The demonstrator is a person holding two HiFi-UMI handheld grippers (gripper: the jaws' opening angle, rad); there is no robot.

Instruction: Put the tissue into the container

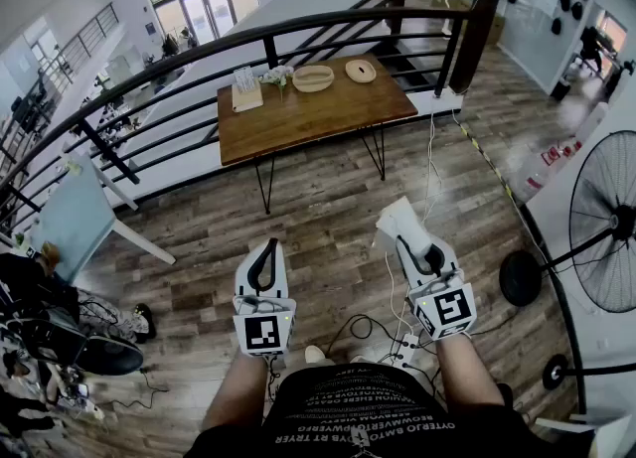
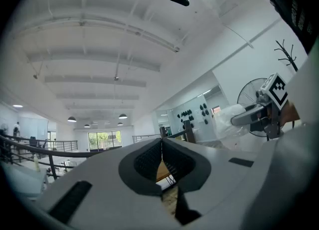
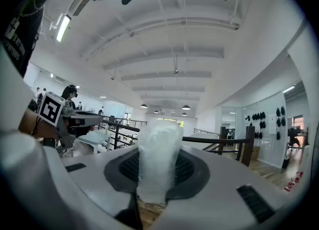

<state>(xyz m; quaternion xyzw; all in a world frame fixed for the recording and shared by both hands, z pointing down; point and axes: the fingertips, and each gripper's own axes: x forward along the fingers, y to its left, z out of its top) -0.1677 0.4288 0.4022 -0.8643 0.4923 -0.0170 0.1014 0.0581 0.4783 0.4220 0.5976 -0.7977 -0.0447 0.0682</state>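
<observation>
Right tool point(image 3: 157, 174) pinches a soft, glossy white tissue point(image 3: 158, 141); left tool point(image 2: 161, 161) closed, empty.

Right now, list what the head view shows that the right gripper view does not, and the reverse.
Head view only: two shallow dishes on the wooden table, the standing fan, cables on the floor. Right gripper view only: the ceiling lamps, and close up the right claw with its pads pressing both sides of the tissue pack. Both: that tissue pack in the right claw, the left claw, the black railing.
</observation>
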